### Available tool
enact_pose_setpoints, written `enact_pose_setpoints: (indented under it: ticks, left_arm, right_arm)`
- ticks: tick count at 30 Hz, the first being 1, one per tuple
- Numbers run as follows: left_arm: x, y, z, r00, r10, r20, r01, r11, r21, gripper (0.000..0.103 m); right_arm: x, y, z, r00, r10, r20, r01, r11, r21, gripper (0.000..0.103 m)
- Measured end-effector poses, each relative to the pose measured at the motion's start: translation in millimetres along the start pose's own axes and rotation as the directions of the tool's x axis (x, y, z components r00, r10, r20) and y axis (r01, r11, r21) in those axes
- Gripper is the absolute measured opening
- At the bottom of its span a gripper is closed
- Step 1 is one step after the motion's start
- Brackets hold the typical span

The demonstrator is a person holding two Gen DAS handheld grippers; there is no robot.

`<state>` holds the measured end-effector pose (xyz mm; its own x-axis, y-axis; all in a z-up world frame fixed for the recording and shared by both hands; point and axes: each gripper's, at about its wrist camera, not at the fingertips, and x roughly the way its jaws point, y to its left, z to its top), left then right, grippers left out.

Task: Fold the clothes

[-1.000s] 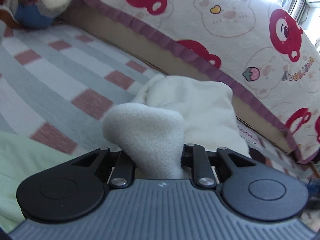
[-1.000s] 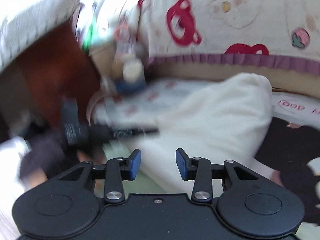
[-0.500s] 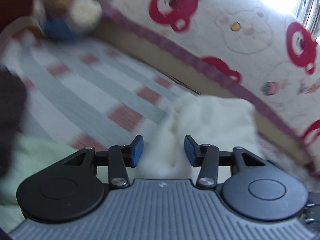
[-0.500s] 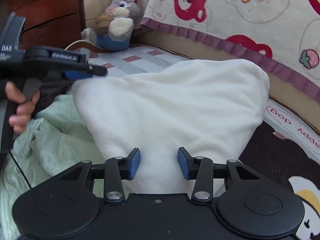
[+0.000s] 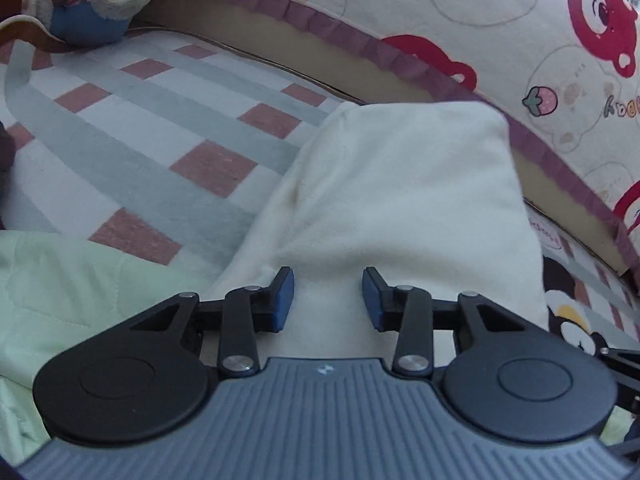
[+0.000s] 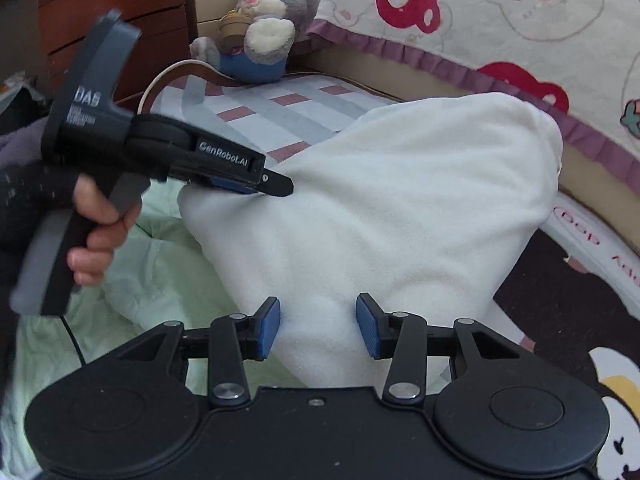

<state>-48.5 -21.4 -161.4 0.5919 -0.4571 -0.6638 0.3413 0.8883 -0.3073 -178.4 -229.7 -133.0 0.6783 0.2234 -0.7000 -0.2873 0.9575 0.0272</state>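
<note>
White fleece garment [image 5: 404,200] lies folded on the checked bedsheet [image 5: 132,120], its far end near the bear-print cushion [image 5: 500,12]. 1 second ago the left gripper [image 5: 327,300] pinched a bunched corner of it; now its jaws stand parted and empty over the near edge, so that fold looks set down. The right gripper [image 6: 318,330] is likewise parted over the fleece, gripping nothing. Beside the fleece, a pale green garment [image 6: 160,264] likely waits its turn.
</note>
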Motion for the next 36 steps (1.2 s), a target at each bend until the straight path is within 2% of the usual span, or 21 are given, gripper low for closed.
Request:
enact_pose_setpoints:
  ticks: [2,4,5,6,7,9,10,11,13,15,16,19,21,25,27,28,30,31,32,35,36]
  left_arm:
    - [0,-2,0,0.999,0.036,0.000,-0.036,0.999,0.034,0.038]
    - [1,-5,0,0.997,0.072,0.000,-0.072,0.995,0.068,0.038]
    - [2,-3,-1,0.996,0.089,-0.004,-0.088,0.994,0.065,0.038]
    - [2,2,-2,0.996,0.094,-0.008,-0.094,0.995,0.043,0.038]
    - [2,7,-2,0.996,0.084,-0.008,-0.084,0.996,0.018,0.038]
    - [0,13,-2,0.998,0.058,-0.008,-0.058,0.998,-0.019,0.038]
    - [0,12,-2,0.998,0.058,-0.010,-0.058,0.998,-0.012,0.038]
    - [1,10,-1,0.998,0.063,-0.010,-0.063,0.998,0.001,0.038]
    - [2,6,-2,0.997,0.071,-0.009,-0.071,0.997,0.023,0.038]
    - [2,6,-5,0.997,0.072,0.000,-0.072,0.997,0.030,0.038]
    - [2,6,-6,0.997,0.071,0.005,-0.071,0.997,0.034,0.038]
    - [3,5,-7,0.997,0.070,0.013,-0.071,0.996,0.049,0.038]
    - [4,4,-7,0.997,0.071,0.017,-0.072,0.995,0.063,0.038]
    - [4,3,-7,0.997,0.069,0.018,-0.071,0.995,0.075,0.038]
    - [4,4,-8,0.998,0.065,0.021,-0.066,0.995,0.076,0.038]
    - [4,4,-8,0.998,0.063,0.023,-0.064,0.995,0.077,0.038]
    - [4,4,-8,0.998,0.060,0.023,-0.062,0.995,0.079,0.038]
    - [5,4,-8,0.998,0.059,0.022,-0.060,0.995,0.081,0.038]
    - [5,4,-7,0.998,0.057,0.022,-0.059,0.995,0.081,0.038]
    - [5,6,-6,0.999,0.051,0.014,-0.052,0.997,0.062,0.038]
    - [5,8,-6,0.999,0.047,0.006,-0.047,0.998,0.043,0.038]
  right_arm:
    - [0,4,-1,1.000,-0.010,-0.004,0.010,1.000,-0.014,0.049]
    - [-6,-4,3,0.999,0.035,-0.004,-0.035,0.999,0.030,0.052]
    - [-12,-11,6,0.999,0.049,0.023,-0.051,0.997,0.059,0.041]
    - [-21,-19,9,0.996,0.026,0.086,-0.035,0.995,0.093,0.033]
    - [-27,-30,15,0.991,-0.034,0.133,0.016,0.991,0.135,0.032]
    - [-38,-53,27,0.963,-0.164,0.213,0.115,0.968,0.225,0.045]
    - [-32,-68,32,0.964,-0.178,0.199,0.121,0.955,0.270,0.056]
    - [-25,-84,36,0.966,-0.188,0.180,0.124,0.941,0.314,0.058]
    - [-4,-115,31,0.977,-0.165,0.135,0.088,0.890,0.448,0.058]
    - [23,-142,23,0.993,-0.078,0.091,0.014,0.828,0.560,0.058]
    - [35,-153,19,0.996,-0.032,0.089,-0.028,0.797,0.604,0.064]
    - [72,-187,7,0.989,0.108,0.098,-0.146,0.676,0.722,0.074]
    - [91,-210,0,0.981,0.131,0.146,-0.195,0.598,0.778,0.073]
    - [113,-235,10,0.973,0.105,0.206,-0.228,0.571,0.788,0.067]
    - [123,-246,18,0.971,0.094,0.219,-0.232,0.592,0.772,0.063]
    - [127,-251,24,0.973,0.102,0.207,-0.225,0.615,0.755,0.061]
    - [129,-255,36,0.974,0.096,0.207,-0.219,0.651,0.727,0.061]
    - [126,-259,40,0.973,0.089,0.213,-0.218,0.656,0.722,0.061]
    - [125,-262,41,0.971,0.085,0.225,-0.227,0.639,0.735,0.061]
    - [118,-270,31,0.959,0.064,0.275,-0.264,0.547,0.795,0.063]
    - [114,-268,28,0.952,0.063,0.299,-0.286,0.532,0.797,0.063]
